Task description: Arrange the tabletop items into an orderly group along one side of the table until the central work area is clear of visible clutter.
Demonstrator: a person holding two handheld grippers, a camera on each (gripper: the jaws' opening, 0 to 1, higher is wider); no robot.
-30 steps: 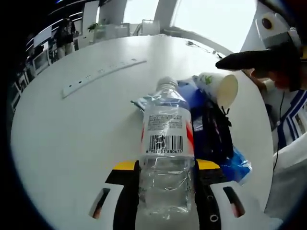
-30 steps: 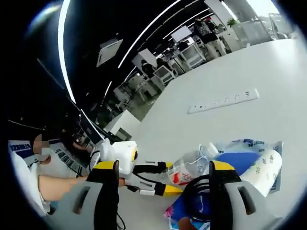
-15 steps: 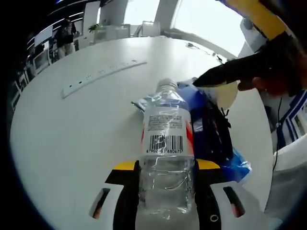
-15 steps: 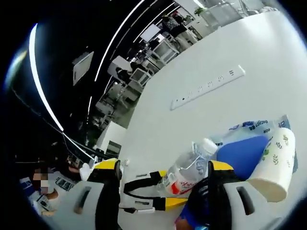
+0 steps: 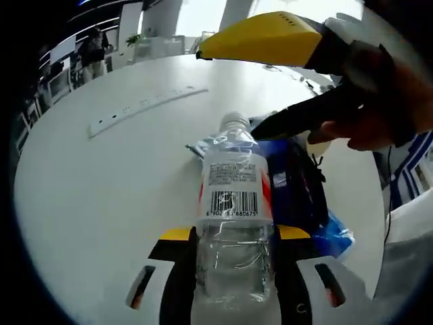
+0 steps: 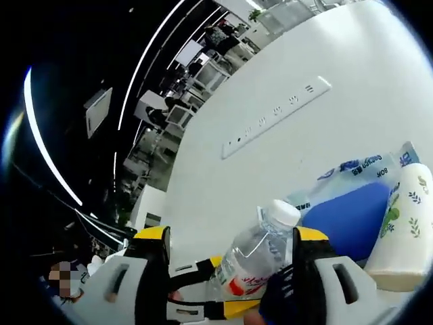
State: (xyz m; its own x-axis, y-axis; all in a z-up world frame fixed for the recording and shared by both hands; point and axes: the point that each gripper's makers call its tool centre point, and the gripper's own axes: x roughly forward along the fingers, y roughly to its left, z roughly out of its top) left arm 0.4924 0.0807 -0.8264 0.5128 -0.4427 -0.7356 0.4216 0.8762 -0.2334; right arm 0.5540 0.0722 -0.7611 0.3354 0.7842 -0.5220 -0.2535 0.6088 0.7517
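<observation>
A round white table (image 5: 101, 196) in an open office, desks and screens in the dim background. Nearest in the left gripper view, the left claw (image 5: 235, 252) is clamped on a clear water bottle (image 5: 235, 203) — jaws pressed against the lower body, the bottle lying along them with its white cap pointing away, barcode label up. Just to the bottle's right lie a black item (image 5: 301, 186) and a blue packet (image 5: 333, 233), bunched together, touching or overlapping. Beyond them the right claw (image 5: 270, 81) reaches in from the right, one yellow-tipped jaw high, one dark jaw low over the pile — a hand (image 5: 379, 108) gripping it.

In the right gripper view the right claw (image 6: 230, 238) stands with jaws apart, nothing between them; past them the bottle (image 6: 254, 254) shows with the left claw (image 6: 203, 298) around it, a blue pouch (image 6: 352, 217) beside it, and a white leaf-printed cup (image 6: 409, 217) on its side at the right. Farthest out, a white power strip (image 6: 277, 108) lies alone on the table (image 6: 223, 176).
</observation>
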